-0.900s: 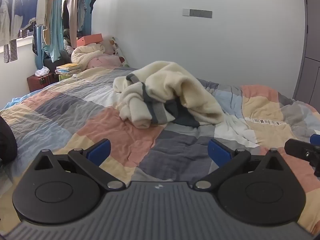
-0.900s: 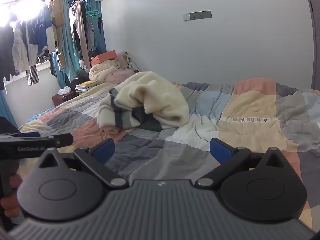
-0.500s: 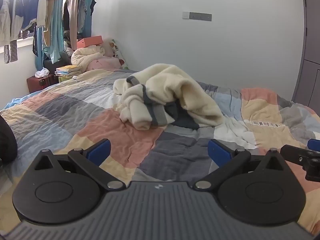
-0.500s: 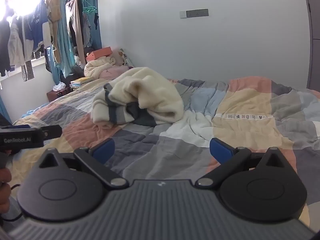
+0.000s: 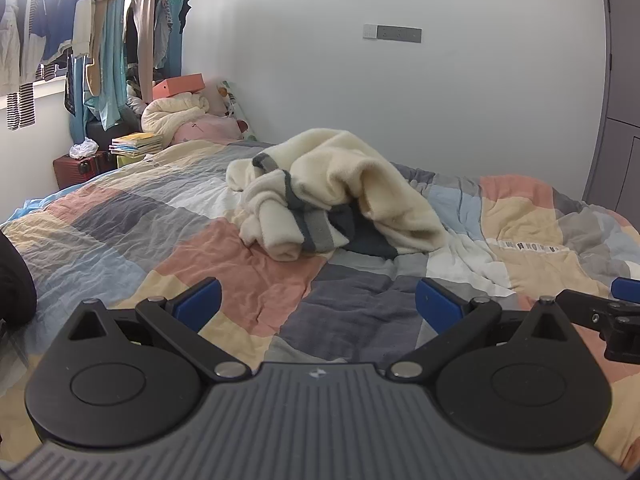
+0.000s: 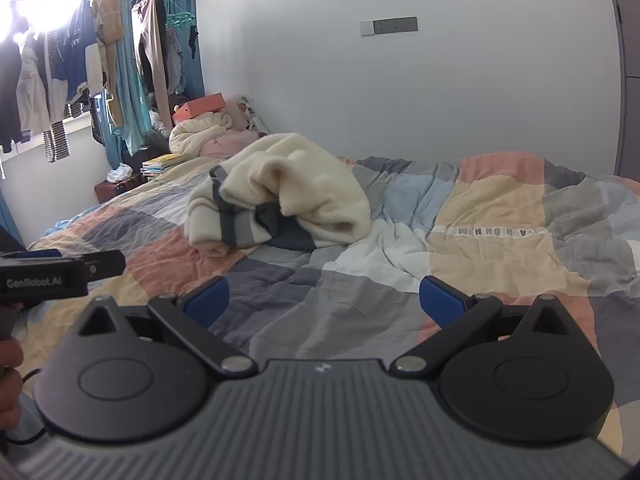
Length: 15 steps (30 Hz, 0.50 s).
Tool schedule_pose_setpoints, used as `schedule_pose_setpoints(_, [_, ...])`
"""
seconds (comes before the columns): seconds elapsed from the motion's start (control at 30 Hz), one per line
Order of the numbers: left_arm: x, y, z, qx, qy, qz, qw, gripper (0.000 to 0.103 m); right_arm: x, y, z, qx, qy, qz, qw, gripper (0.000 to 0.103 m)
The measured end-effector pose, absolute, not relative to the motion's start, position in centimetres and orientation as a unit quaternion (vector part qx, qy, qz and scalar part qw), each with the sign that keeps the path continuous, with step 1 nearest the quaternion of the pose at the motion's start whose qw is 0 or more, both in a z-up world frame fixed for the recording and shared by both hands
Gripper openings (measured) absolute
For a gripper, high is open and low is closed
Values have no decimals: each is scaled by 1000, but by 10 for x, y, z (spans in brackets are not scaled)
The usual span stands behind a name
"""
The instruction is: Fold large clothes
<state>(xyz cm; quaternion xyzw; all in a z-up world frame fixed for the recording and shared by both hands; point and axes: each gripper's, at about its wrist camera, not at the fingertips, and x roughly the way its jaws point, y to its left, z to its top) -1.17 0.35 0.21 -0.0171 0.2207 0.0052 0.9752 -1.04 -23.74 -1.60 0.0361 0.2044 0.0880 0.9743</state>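
Note:
A cream fleece garment with grey and dark stripes lies crumpled in a heap on the patchwork bed cover. My left gripper hovers open above the cover, well short of the heap, nothing between its blue pads. My right gripper is open too, equally far back and empty. Each gripper shows at the edge of the other's view: the right one's fingers, the left one's body.
Beyond the bed's head lie a rolled cream blanket, a pink pillow, an orange box, books and a red suitcase. Clothes hang by the window. A grey wardrobe stands right. A hand shows lower left.
Both cameras have tilted up slightly, so the heap sits a little lower and more wall shows. The right gripper has swung a bit rightward. Both grippers stay open.

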Motion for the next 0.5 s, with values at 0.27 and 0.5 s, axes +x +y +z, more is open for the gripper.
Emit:
schedule_pose_setpoints(0.27, [-10,3,-2,-16,225,1,974,103,-10,-239,-16,36,203,75,976,103])
schedule_pose_setpoints(0.5, [-11,3,-3,-15,227,-1,974,103,-10,-240,-16,36,202,76,976,103])
